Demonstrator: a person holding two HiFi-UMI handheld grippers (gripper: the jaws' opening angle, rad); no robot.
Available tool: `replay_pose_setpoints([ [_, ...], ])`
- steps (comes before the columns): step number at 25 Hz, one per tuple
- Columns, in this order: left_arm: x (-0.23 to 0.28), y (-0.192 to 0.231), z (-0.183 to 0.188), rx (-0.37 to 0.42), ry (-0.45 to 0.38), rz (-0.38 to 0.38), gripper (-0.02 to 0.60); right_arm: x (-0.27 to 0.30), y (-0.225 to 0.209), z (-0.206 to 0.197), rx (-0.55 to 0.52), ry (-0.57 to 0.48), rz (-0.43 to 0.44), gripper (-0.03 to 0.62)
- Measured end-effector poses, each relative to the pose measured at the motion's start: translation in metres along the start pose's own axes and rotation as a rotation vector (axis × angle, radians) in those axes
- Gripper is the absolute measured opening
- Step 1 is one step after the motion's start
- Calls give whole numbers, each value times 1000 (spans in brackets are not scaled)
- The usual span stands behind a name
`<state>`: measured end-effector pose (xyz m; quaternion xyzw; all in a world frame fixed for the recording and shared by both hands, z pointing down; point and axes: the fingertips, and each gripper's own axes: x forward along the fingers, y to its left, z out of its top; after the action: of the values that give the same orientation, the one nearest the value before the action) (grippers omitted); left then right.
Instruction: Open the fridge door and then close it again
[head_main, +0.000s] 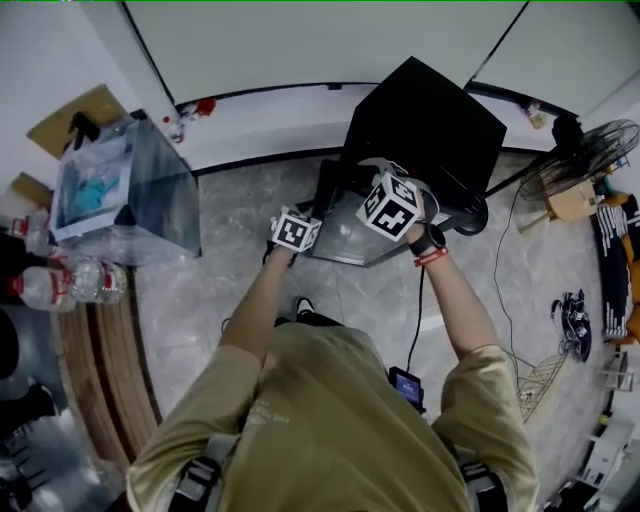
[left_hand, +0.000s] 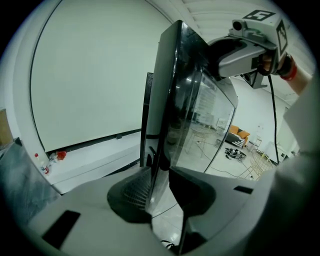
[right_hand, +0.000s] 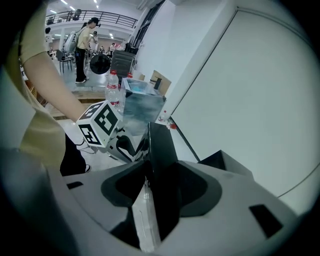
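Left gripper: my left gripper (left_hand: 160, 186) was clamped on the free side edge of the black-framed glass fridge door (left_hand: 187, 105). One jaw pressed on each face, and the door's edge ran up between them.
Right gripper: my right gripper (right_hand: 152, 196) was clenched on the same door higher up, at its top edge. The thick black slab filled the gap between the jaws, and a white strip (right_hand: 142, 222) ran along its near side.
Grippers to each other: the two sat near one another on the door, the right above the left. In the right gripper view, the left one's marker cube (right_hand: 100, 125) showed just beyond the door.
Door: it stood open, swung out from the cabinet, with the room reflected in its glass.
Fridge: the small black box-shaped fridge (head_main: 425, 120) stood on the grey marbled floor (head_main: 220, 290) against the white wall (head_main: 330, 40), directly ahead of me.
To my left: a clear plastic storage box (head_main: 120, 190) with something blue inside stood well apart from the fridge. Plastic water bottles (head_main: 60, 285) with red caps were near it.
To my right: a floor fan (head_main: 585, 155) stood near the fridge's far corner, and a black cable (head_main: 505, 290) trailed over the floor.
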<state>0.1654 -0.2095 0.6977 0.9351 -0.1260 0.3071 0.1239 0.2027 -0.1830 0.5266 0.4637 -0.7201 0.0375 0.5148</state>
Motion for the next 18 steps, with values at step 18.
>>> replay_pose_setpoints([
  [18, -33, -28, -31, -72, -1, 109, 120, -20, 37, 3, -93, -36, 52, 218],
])
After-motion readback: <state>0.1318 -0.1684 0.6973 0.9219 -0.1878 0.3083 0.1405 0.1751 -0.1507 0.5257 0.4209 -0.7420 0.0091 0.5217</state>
